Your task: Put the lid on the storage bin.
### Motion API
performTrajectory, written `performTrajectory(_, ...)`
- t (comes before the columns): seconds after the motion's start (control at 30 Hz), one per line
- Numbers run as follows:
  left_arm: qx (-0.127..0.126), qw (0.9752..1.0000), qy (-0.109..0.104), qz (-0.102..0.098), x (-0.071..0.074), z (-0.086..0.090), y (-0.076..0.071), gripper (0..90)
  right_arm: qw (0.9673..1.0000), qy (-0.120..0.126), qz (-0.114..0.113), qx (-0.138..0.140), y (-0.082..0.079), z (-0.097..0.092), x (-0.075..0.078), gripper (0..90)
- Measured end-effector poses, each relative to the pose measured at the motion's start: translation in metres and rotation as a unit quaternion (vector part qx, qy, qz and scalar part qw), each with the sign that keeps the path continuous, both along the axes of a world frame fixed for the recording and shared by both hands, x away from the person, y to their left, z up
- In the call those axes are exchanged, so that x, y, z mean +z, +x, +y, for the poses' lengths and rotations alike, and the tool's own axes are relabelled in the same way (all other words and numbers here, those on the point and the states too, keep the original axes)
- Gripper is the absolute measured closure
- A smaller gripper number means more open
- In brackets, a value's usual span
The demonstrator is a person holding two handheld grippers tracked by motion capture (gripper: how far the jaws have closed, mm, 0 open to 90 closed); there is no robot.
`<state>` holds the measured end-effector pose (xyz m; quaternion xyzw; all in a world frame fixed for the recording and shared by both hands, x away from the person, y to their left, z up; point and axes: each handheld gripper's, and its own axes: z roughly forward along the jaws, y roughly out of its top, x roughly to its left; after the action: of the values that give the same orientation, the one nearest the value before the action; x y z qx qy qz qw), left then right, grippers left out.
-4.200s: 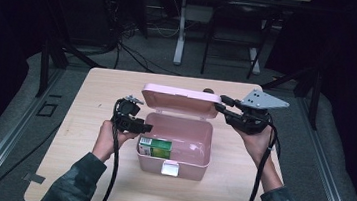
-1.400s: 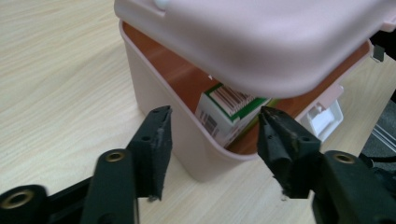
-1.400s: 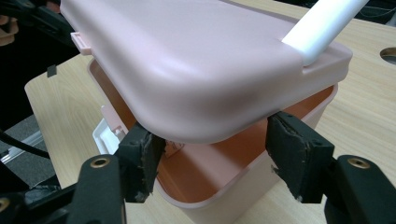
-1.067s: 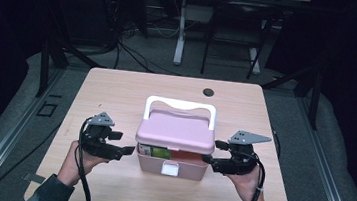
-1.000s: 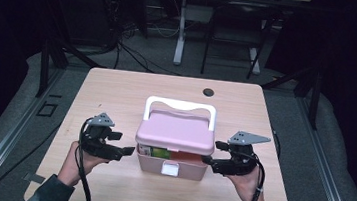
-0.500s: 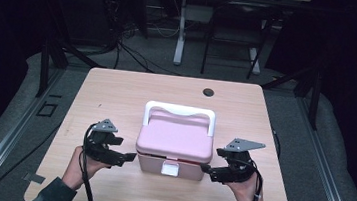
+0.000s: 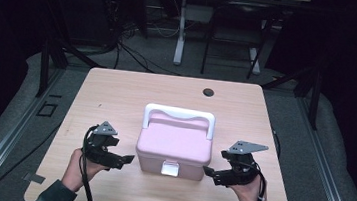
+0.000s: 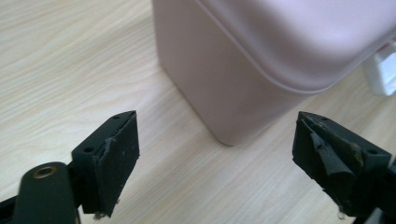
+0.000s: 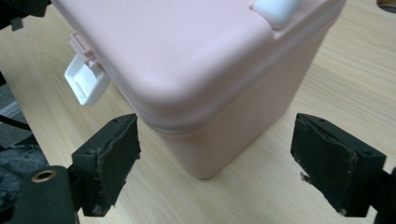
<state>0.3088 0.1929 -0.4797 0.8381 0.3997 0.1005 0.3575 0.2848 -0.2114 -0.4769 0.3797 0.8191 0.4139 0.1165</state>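
A pink lidded box (image 7: 174,148) stands on the wooden table (image 7: 116,99) with its lid down. Its white handle (image 7: 179,113) lies flat toward the far side and a white latch (image 7: 170,169) hangs at the front. My left gripper (image 7: 126,161) is just off the box's left side and my right gripper (image 7: 208,172) just off its right side. Both pairs of jaws have just been opening. In the left gripper view the left gripper (image 8: 217,126) faces a lower corner of the box (image 8: 243,70), and no pad touches it. The right gripper (image 9: 217,126) faces another corner of the box (image 9: 201,60), also apart.
A dark round hole (image 7: 209,91) sits near the table's far edge. Black cables trail from both grippers toward the front edge. Metal frame rails run along both sides of the table, and a second table's legs (image 7: 181,30) stand beyond.
Four seconds ago the box stood open with a green pack inside; now its lid is down. Since one second ago both grippers have drawn slightly off the box's sides, jaws wider.
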Motion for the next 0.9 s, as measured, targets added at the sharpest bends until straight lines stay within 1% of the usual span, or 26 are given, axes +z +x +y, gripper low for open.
performTrajectory(0.03, 0.004, 1.0000, 0.007, -0.002, 0.000, 0.002, 0.000, 12.6, 1.0000, -0.005, 0.000, -0.001, 0.000, -0.002, 0.000, 13.6)
performTrajectory(0.1, 0.019, 0.9994, 0.027, -0.011, 0.000, 0.007, 0.000, 8.7, 0.9999, -0.010, -0.001, -0.007, 0.000, -0.008, 0.000, 12.8)
performTrajectory(0.17, 0.031, 0.9989, 0.034, -0.013, -0.001, 0.013, 0.001, 5.0, 0.9998, -0.015, 0.001, -0.016, 0.000, -0.015, -0.002, 10.2)
performTrajectory(0.23, 0.044, 0.9980, 0.043, -0.015, -0.001, 0.019, 0.001, 2.2, 0.9992, -0.029, 0.006, -0.027, 0.000, -0.022, -0.003, 7.5)
performTrajectory(0.3, 0.062, 0.9959, 0.063, -0.022, -0.005, 0.024, 0.002, 0.3, 0.9983, -0.040, 0.005, -0.041, 0.001, -0.030, -0.006, 5.6)
performTrajectory(0.33, 0.069, 0.9950, 0.069, -0.022, -0.007, 0.027, 0.004, 0.1, 0.9978, -0.045, 0.006, -0.048, 0.001, -0.033, -0.007, 4.6)
performTrajectory(0.4, 0.075, 0.9944, 0.073, -0.016, -0.011, 0.033, 0.006, 0.1, 0.9964, -0.056, 0.012, -0.062, 0.002, -0.042, -0.011, 3.0)
performTrajectory(0.47, 0.084, 0.9931, 0.080, -0.015, -0.015, 0.036, 0.008, 0.1, 0.9951, -0.066, 0.015, -0.072, 0.003, -0.050, -0.015, 1.7)
performTrajectory(0.53, 0.091, 0.9918, 0.088, -0.017, -0.019, 0.038, 0.011, 0.1, 0.9937, -0.070, 0.022, -0.085, 0.004, -0.057, -0.018, 0.7)
performTrajectory(0.6, 0.096, 0.9908, 0.095, -0.013, -0.023, 0.040, 0.013, 0.1, 0.9925, -0.075, 0.025, -0.093, 0.005, -0.062, -0.020, 0.1)
performTrajectory(0.63, 0.096, 0.9901, 0.101, -0.010, -0.025, 0.042, 0.015, 0.1, 0.9923, -0.074, 0.026, -0.096, 0.006, -0.065, -0.022, 0.0)
performTrajectory(0.73, 0.102, 0.9893, 0.104, 0.001, -0.031, 0.047, 0.020, 0.1, 0.9906, -0.085, 0.032, -0.102, 0.008, -0.070, -0.025, 0.0)
performTrajectory(0.8, 0.104, 0.9889, 0.106, 0.004, -0.034, 0.049, 0.023, 0.1, 0.9897, -0.091, 0.030, -0.107, 0.010, -0.071, -0.027, 0.0)
performTrajectory(0.83, 0.107, 0.9888, 0.104, 0.003, -0.035, 0.049, 0.023, 0.1, 0.9891, -0.097, 0.033, -0.106, 0.011, -0.072, -0.028, 0.0)
performTrajectory(0.9, 0.102, 0.9890, 0.107, 0.006, -0.035, 0.049, 0.025, 0.1, 0.9887, -0.102, 0.032, -0.106, 0.012, -0.072, -0.030, 0.0)
